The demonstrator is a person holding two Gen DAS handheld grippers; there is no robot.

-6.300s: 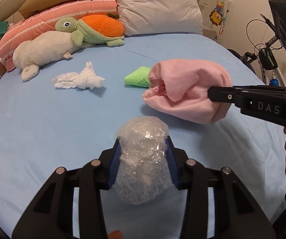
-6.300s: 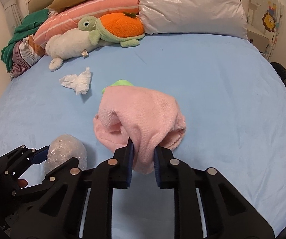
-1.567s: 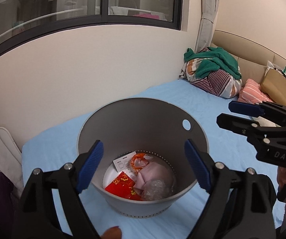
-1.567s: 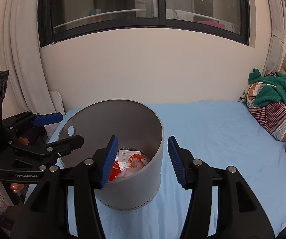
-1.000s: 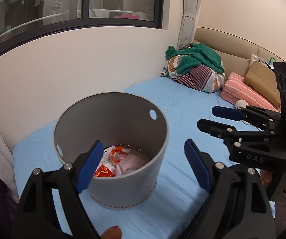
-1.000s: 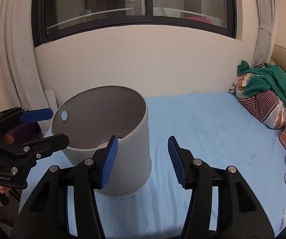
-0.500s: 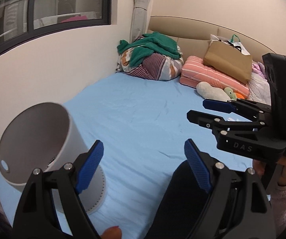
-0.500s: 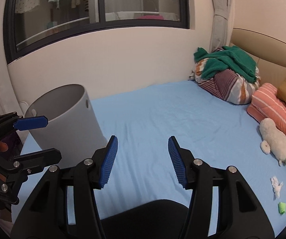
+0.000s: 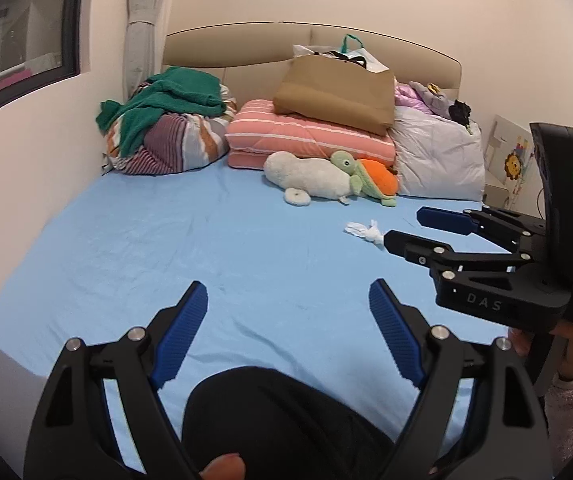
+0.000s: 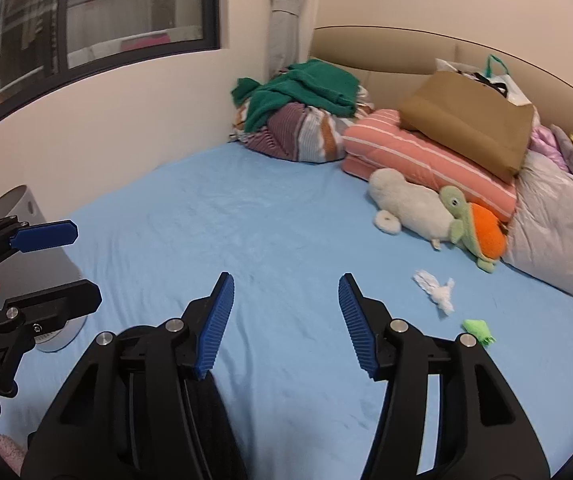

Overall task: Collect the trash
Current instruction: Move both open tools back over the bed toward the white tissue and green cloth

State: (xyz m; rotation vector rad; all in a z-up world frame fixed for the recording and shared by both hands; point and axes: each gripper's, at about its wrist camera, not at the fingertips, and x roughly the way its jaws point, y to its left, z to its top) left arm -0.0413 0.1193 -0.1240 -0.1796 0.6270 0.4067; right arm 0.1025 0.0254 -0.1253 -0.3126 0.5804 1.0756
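While both tools gape empty (right (image 10: 282, 320) opening), tissue (image 10: 436, 290) lies beside turtle (image 10: 472, 232).

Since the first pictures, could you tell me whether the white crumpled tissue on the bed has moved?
No. The white tissue lies on the blue sheet just in front of the turtle plush, with the green scrap nearby, as before.

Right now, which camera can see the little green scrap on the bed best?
The right wrist view: the green scrap lies in plain sight beside the white tissue. In the left wrist view I cannot find it; the right gripper probably covers it.
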